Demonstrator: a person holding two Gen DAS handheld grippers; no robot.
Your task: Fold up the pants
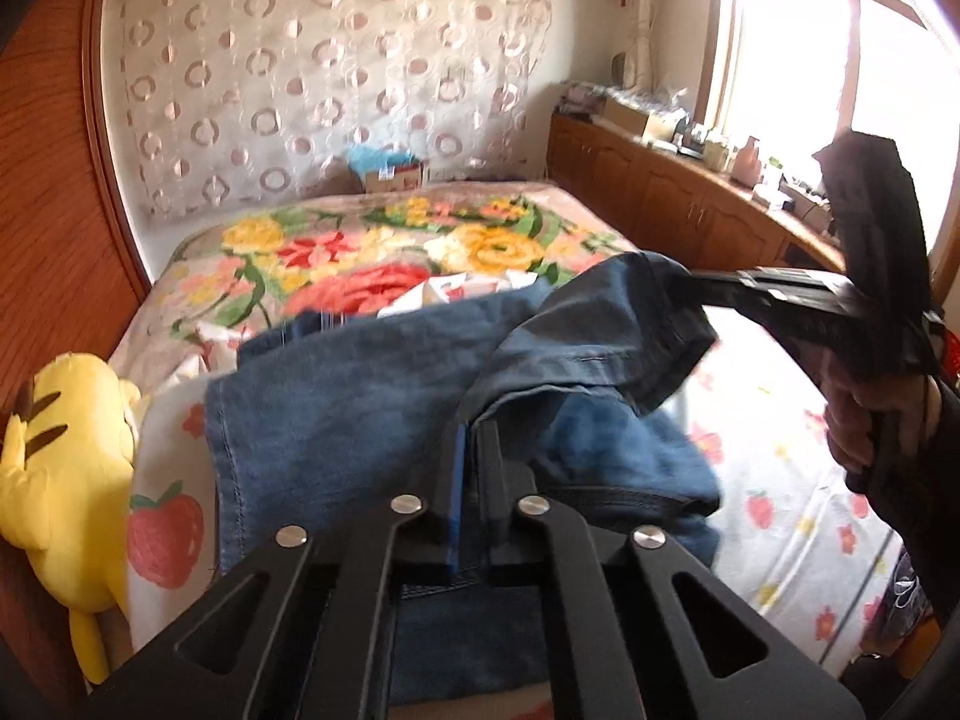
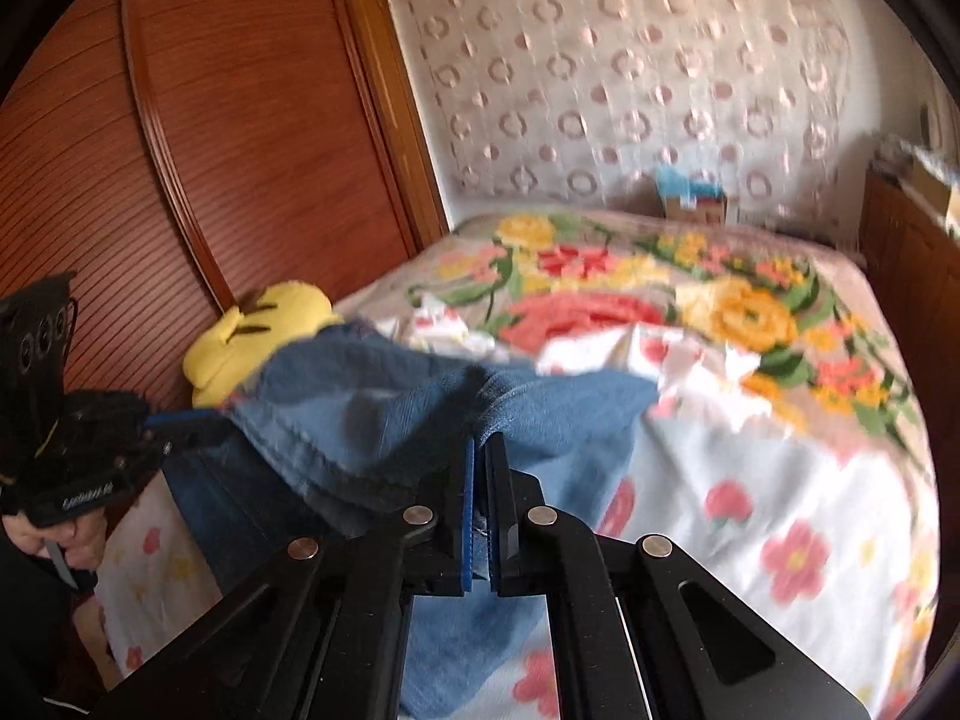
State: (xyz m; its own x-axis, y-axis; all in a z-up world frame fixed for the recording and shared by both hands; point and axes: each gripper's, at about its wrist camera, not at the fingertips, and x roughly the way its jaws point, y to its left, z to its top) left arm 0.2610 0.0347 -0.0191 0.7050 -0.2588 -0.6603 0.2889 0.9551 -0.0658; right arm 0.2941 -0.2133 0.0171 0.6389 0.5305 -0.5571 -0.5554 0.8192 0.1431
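Left wrist view: the left gripper [image 1: 471, 450] is being held low and near, its jaws pressed together on a bunched fold of the blue jeans [image 1: 336, 396]. The denim is being lifted off the bed [image 1: 780, 480], spreading left and far from the clamp, with a darker flap hanging over to the right. That flap is being pinched by the right gripper [image 1: 684, 282], which is reaching in from the right edge with a hand [image 1: 864, 420] wrapped round its handle. A yellow plush toy [image 1: 66, 450] is lying at the left of the bed against the wooden headboard [image 1: 54, 210]. The floral blanket [image 1: 420, 252] is covering the far half of the bed, and a wooden cabinet [image 1: 660, 192] loaded with clutter is running under the window on the right.

Right wrist view: the right gripper [image 2: 480, 468] is clamped on a thick seam of the jeans [image 2: 372, 414], blue pads squeezed close with cloth between them. The denim is being held up over the near left part of the bed [image 2: 780, 510]. The left gripper [image 2: 180, 420] is gripping the far left edge of the same cloth, jaws closed on it. The plush toy [image 2: 258, 330] is sitting just behind the denim, and the blanket [image 2: 660, 300] is stretching out far right. It's all a bit blurry, honestly.
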